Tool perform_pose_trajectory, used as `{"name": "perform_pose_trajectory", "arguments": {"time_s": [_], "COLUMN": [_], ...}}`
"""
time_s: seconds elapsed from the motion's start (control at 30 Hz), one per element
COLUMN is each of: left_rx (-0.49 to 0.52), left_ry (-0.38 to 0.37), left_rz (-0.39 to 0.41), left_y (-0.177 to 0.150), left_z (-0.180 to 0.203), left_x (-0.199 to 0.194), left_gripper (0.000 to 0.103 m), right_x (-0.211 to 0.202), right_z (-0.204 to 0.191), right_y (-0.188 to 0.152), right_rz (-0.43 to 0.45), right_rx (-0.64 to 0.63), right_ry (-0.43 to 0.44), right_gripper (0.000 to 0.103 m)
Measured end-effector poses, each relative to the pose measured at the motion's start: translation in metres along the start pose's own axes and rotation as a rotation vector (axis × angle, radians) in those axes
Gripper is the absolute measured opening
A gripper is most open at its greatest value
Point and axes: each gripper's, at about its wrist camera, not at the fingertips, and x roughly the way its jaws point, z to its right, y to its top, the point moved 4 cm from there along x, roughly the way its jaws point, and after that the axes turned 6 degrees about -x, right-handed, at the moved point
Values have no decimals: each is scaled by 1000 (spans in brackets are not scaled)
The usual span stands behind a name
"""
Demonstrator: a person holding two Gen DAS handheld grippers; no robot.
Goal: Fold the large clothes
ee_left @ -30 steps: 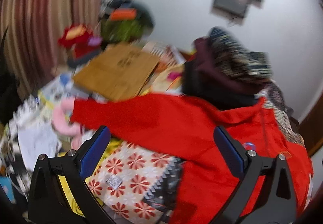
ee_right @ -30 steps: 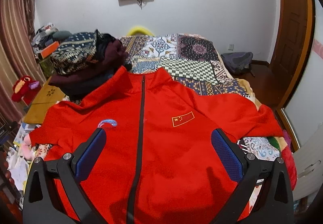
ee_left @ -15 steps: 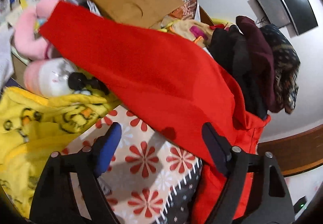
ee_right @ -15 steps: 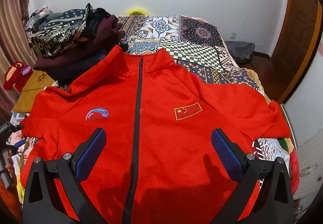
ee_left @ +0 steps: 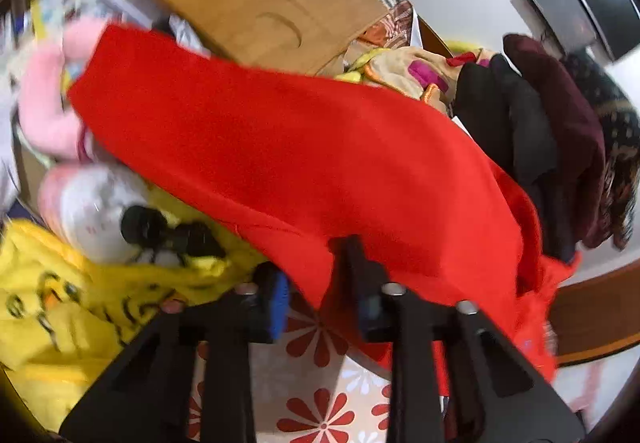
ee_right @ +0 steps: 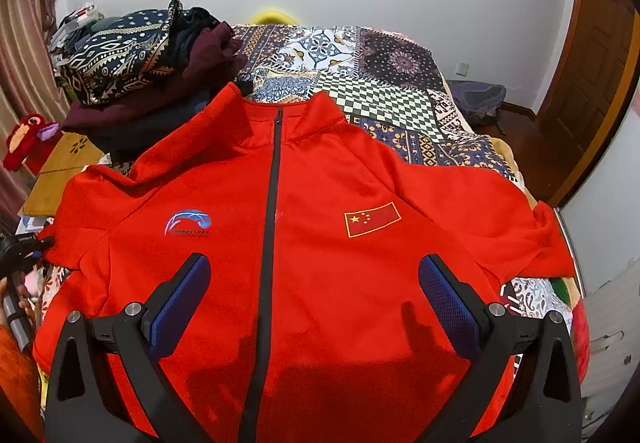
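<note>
While the red jacket (ee_right: 280, 263) lies front-up and zipped across the patchwork bed cover (ee_right: 380, 83), its sleeve (ee_left: 280, 147) stretches out over a flowered cloth (ee_left: 320, 383) and a yellow blanket (ee_left: 60, 303). With its jaws having just been closing, the left gripper (ee_left: 320, 307) pinches the sleeve's lower edge (red fabric sits between the pads). Above the jacket's hem, the right gripper (ee_right: 316, 307) hangs spread wide, holding nothing.

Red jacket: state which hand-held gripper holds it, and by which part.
The left hand-held gripper, jaws just closing, pinches the red jacket at its sleeve's lower edge. The right hand-held gripper holds nothing.
</note>
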Motion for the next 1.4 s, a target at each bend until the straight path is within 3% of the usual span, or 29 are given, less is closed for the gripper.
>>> {"name": "perform_pose_trajectory", "arguments": {"time_s": [0.13,0.23,0.5,0.67,0.83,1.0,1.17,1.27,1.4], "left_rx": [114,205,438,570,701,831,958,985,991], "left_ry": [53,51,-108,-235,-311,-345,-255,-217,-182], "left_rz": [88,177,314,309,236,84,-117,-238,-327], "left_y": [5,8,-6,-38,-89,-151,-216,-243,-258], "left_z": [28,57,162,234,290,321,321,306,289], "left_x": [-21,-50,-117,-133,-123,-94,-42,-16,-3], "left_gripper": [7,6,5,5,5,5,5,5,6], "right_x": [-6,-12,-23,-32,-38,-39,-38,-38,-35], "right_z": [4,6,19,33,51,67,71,70,64], "right_y": [1,0,-5,-12,-18,-24,-29,-30,-25], "right_rz": [16,33,63,76,84,80,65,60,51], "right_rx": [5,10,22,36,61,93,72,44,3], "right_ry": [1,3,-2,-10,-38,-50,-75,-81,-71], "right_gripper": [103,103,103,103,103,103,103,103,103]}}
